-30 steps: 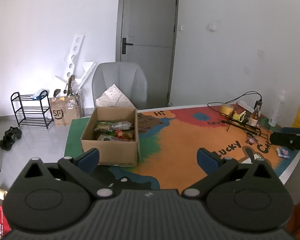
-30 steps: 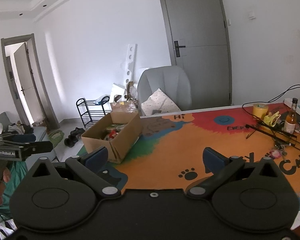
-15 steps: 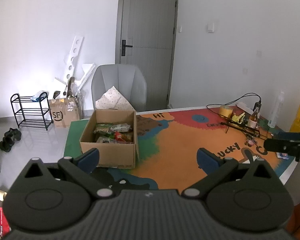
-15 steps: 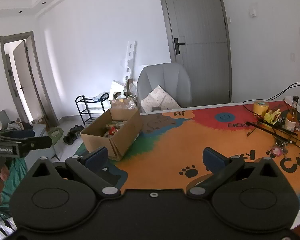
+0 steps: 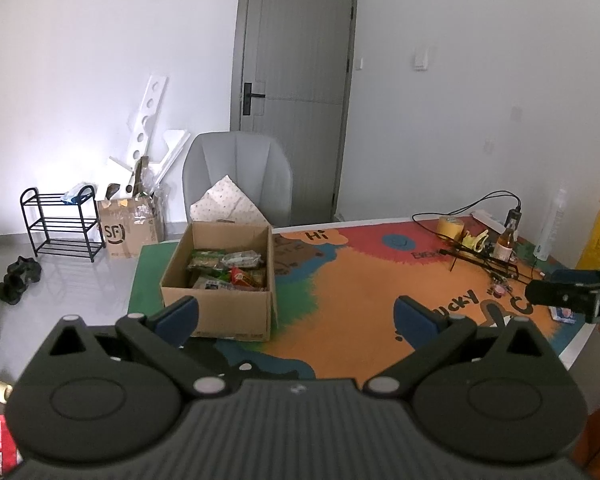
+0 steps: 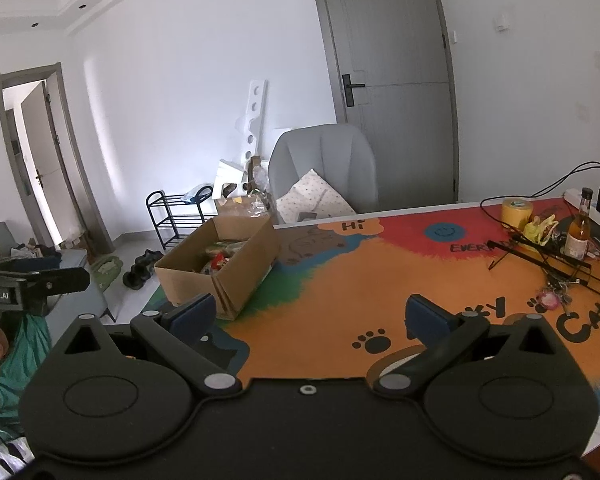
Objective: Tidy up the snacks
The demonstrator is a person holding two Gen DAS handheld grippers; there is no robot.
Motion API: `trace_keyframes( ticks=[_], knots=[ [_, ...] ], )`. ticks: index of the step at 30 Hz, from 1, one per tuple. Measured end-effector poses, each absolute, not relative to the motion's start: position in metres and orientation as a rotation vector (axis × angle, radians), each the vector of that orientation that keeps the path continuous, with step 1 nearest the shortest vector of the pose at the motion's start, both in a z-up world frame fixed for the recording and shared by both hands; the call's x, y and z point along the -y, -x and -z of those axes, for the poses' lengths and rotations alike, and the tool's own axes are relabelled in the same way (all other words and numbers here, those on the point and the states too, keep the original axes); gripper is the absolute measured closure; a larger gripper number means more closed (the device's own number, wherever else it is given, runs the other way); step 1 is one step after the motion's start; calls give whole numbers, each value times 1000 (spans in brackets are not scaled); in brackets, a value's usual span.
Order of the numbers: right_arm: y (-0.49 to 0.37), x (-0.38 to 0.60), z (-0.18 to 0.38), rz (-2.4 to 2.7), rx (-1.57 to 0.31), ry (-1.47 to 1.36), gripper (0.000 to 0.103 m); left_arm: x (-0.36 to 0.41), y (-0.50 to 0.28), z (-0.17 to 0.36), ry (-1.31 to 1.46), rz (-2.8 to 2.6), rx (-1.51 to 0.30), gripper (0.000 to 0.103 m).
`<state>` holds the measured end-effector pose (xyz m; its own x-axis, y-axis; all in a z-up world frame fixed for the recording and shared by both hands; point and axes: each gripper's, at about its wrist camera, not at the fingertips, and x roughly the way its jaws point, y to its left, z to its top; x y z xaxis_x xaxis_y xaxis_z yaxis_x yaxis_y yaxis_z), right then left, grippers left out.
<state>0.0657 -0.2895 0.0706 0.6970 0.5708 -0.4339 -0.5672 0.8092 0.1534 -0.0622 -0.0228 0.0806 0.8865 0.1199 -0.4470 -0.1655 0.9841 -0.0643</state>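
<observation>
While both tools are hovering above the desk (image 5: 360, 320):
Left hand-held gripper (image 5: 296, 316): holding its fingers spread, gripping nothing.
Right hand-held gripper (image 6: 312, 314): also gaping, carrying nothing.
Cardboard box (image 5: 220, 312): sitting open on the desk's left part, holding the snacks (image 5: 226, 270) as a loose pile of packets.

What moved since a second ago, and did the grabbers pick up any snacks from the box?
No snacks were picked up. Both views shifted slightly, as if both grippers were drawn back from the table a little. The left gripper and right gripper stayed open and empty. The brown cardboard box with its snack packets stayed put on the colourful cartoon table mat.
</observation>
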Motion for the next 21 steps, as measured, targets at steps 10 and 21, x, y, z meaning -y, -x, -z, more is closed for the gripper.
trace_keyframes(
  ticks=[10,21],
  knots=[
    [-62,299,-80,-642,-480,2,0,25,64,-81,85,-134,-447,0],
    [-58,297,-82,-661,-471,4,0,39,69,-80,65,-99,-419,0]
  ],
)
